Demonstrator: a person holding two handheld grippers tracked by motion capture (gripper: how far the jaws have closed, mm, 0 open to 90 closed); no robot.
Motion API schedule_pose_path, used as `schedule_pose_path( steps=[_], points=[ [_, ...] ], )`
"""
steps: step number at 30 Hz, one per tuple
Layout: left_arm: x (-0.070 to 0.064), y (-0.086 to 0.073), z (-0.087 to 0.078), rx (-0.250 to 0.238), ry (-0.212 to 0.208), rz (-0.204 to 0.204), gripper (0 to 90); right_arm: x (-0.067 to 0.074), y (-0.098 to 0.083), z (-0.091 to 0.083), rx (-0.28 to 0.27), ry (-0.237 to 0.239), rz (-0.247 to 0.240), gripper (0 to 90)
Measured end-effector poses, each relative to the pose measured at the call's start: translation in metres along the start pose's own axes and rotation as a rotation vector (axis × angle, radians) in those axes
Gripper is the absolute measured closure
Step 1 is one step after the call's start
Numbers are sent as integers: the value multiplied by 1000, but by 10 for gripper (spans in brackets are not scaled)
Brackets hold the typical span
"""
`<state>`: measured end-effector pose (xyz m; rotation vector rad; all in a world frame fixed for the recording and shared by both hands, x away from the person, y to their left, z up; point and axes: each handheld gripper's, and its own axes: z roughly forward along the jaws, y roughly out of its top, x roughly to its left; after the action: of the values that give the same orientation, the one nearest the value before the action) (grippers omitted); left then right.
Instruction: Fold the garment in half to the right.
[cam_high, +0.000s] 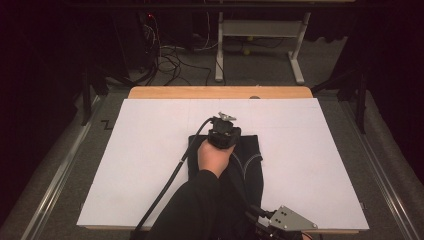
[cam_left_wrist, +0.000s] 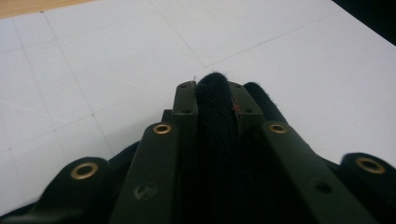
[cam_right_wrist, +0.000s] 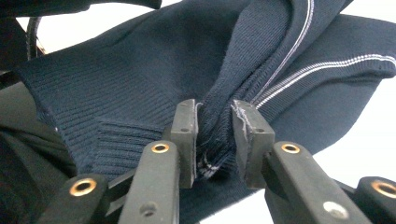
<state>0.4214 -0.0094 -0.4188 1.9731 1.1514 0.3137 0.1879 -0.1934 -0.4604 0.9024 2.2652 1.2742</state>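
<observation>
While reaching forward, left tongs (cam_high: 223, 131) pinch the garment (cam_high: 247, 160).

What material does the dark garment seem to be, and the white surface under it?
The garment looks like a soft, matte, dark navy ribbed knit, perhaps cotton or wool: fine ribs and white stitched seam lines show. The white surface looks like smooth, matte board or paper with faint grid lines; which one is unclear.

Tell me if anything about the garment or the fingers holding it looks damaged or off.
The right gripper has a chipped, whitish edge on one of its fingers, as if the pad is worn. The dark knit garment lies bunched and folded on the white board, not flat. Nothing looks torn or spilled.
</observation>
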Motion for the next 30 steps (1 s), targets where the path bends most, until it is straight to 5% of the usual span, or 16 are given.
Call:
schedule_pose_path(
  steps=[9,17,22,30],
  points=[
    [-10,3,7,-22,-52,8,636,-5,-5,-10,-9,-8,18,707],
    [-14,8,-3,-94,-78,12,432,-6,-2,-19,-56,-21,27,658],
    [-5,5,-15,-107,-81,44,368,-9,1,-22,-76,-30,37,643],
    [25,-21,-44,-148,-72,58,294,-15,12,-15,-94,-43,43,653]
  ],
)
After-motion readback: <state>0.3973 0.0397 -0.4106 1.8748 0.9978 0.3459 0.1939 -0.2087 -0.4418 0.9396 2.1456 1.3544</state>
